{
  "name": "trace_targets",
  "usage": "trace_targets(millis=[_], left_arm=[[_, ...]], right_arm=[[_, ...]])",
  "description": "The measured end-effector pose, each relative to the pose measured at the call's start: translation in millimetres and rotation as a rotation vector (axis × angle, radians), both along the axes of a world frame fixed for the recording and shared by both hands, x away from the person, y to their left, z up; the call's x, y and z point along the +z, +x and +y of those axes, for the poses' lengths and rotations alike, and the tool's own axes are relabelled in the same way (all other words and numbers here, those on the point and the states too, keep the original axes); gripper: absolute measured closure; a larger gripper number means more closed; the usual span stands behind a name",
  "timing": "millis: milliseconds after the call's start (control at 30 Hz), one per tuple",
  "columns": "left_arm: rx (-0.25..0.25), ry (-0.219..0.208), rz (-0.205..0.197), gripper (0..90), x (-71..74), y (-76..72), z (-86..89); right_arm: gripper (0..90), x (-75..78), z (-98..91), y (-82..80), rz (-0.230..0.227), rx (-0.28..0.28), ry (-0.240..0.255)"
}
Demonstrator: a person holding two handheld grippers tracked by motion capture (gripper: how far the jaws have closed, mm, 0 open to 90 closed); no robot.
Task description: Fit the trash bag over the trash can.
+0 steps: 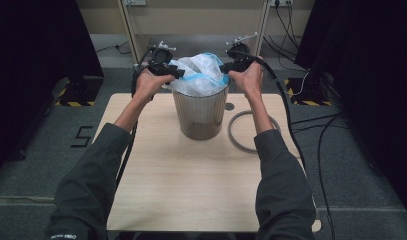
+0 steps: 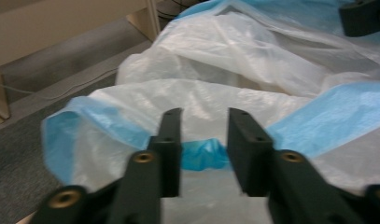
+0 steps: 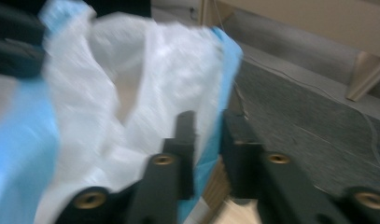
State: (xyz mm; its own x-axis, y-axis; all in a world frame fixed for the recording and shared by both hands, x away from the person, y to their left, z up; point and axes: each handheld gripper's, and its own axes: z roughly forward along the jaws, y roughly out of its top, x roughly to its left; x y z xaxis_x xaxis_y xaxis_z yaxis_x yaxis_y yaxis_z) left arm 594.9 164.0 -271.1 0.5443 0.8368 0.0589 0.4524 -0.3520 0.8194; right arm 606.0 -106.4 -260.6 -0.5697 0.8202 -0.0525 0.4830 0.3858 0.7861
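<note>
Right gripper view blurs the bag (image 3: pixel 131 93) edge.

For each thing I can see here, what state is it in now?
Bin: upright on the table.
Bag: in the bin, its top bunched above the rim.
Ring: flat on the table, beside the bin.
Left gripper: open, at the bag's blue edge.
Right gripper: nearly shut, bag's blue edge between its jaws.

A black figure "5" (image 1: pixel 82 136) is marked on the grey carpeted floor (image 1: pixel 41 160), left of the pale wooden bench (image 1: pixel 191 190); no other text is legible.
</note>
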Motion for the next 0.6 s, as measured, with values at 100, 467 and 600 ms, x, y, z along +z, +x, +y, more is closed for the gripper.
trace_targets(millis=[100,467,600], left_arm=[[0.038,-0.022,0.007,43.8,0.5,2.8,7.0],[0.051,-0.045,0.038,51.5,-8.3,14.7,15.3],[0.042,-0.013,-0.005,70.3,-8.0,12.4,17.6]], right_arm=[[90.0,-5.1,-11.8,-1.9,0.01,-0.01,-0.014],[90.0,-6.2,-43.5,-21.3,-0.035,-0.004,0.024],[90.0,-15.1,-50.3,-26.4,-0.033,-0.001,0.019]])
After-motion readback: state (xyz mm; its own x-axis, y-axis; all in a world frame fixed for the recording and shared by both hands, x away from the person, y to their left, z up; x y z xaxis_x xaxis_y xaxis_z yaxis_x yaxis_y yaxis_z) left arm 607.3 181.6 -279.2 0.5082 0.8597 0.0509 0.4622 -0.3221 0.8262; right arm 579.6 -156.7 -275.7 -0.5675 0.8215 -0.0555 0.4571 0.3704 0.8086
